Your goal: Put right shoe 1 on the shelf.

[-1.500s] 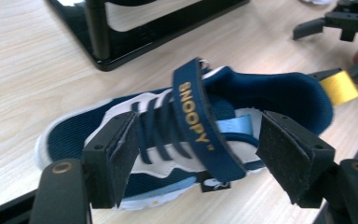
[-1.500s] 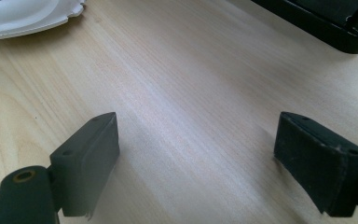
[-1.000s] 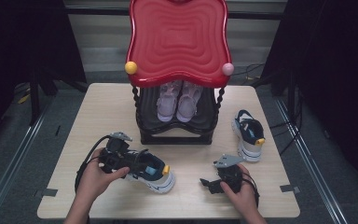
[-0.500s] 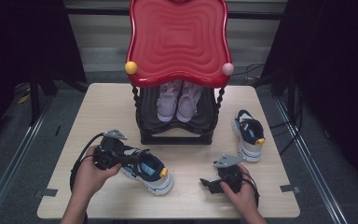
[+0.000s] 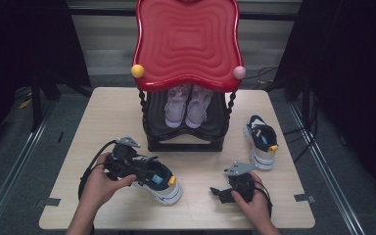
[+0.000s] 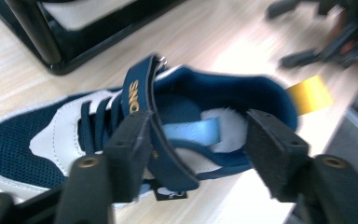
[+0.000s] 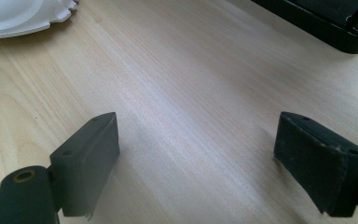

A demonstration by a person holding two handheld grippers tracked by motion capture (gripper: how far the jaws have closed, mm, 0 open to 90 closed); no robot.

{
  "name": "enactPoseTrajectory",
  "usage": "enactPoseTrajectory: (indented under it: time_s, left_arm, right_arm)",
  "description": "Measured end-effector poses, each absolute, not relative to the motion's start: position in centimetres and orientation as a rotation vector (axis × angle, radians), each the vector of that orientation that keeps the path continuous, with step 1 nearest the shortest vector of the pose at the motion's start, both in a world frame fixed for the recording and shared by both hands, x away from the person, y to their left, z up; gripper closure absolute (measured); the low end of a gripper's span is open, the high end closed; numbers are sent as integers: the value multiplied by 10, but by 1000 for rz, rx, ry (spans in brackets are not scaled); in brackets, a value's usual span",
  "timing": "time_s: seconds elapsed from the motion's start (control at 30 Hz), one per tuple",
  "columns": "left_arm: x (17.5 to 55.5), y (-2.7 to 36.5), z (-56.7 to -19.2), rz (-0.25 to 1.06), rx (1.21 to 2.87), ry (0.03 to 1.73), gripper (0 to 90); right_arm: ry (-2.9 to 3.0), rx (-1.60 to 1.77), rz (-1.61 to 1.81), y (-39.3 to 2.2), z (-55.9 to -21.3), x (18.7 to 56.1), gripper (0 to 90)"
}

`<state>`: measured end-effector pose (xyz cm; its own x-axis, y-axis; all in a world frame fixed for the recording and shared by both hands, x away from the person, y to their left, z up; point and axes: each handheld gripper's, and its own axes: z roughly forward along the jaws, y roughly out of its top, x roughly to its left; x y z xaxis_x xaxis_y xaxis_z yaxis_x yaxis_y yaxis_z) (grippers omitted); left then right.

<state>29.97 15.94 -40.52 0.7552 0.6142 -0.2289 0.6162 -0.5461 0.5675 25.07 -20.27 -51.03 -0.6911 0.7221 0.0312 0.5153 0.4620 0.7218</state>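
Straddling the navy sneaker [image 5: 164, 183] with the left gripper [image 5: 152, 169], down at the front-left of the table [image 5: 103, 112], just ahead of the black rack [image 5: 186, 142]. Seen along the left gripper [image 6: 191, 154] itself: parked across the sneaker [image 6: 177, 100] at its collar, one pad [image 6: 130, 144] up against the navy strap with gold lettering, the other pad [image 6: 270, 149] out by the heel rim. Just been opening those jaws, and now loosened, with the collar and the pale blue insole tab in between and no real squeeze on either side. Lying on its sole, toe pointing towards the person's right, yellow heel tab facing back. Gripped from behind by the left hand [image 5: 100, 183], cable looping off to the left.

Over to the right gripper [image 5: 218, 192], resting low near the front-right in the right hand [image 5: 252, 203]. Spread wide, released, looking along the right gripper [image 7: 196, 158] at bare pale wood and nothing caught between.

Farther back on the right, a matching second sneaker [image 5: 262, 139], standing well apart from the first. On the rack's lower shelf, a pair of pink shoes [image 5: 186, 105], side by side under the wavy red top [image 5: 187, 44].
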Motion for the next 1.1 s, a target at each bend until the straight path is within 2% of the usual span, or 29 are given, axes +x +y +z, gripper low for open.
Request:
enactPoseTrajectory:
  time_s: [0.1, 0.2, 0.5, 0.83, 1.1]
  left_arm:
    - [302, 159, -408, 29, 2333, 936, 438]
    - [305, 159, -412, 4, 2332, 952, 419]
    - [312, 162, -415, -25, 2300, 975, 434]
    - [318, 161, -415, -51, 2300, 997, 485]
    - [323, 161, -415, -16, 2270, 1033, 502]
  right_arm:
    - [2435, 1059, 1059, -203, -510, 251, 136]
    - [2435, 1060, 1059, -203, -510, 251, 136]
    - [2435, 1059, 1059, -203, -510, 251, 136]
    - [2435, 1060, 1059, -203, -510, 251, 136]
    - [2435, 1060, 1059, -203, -510, 251, 136]
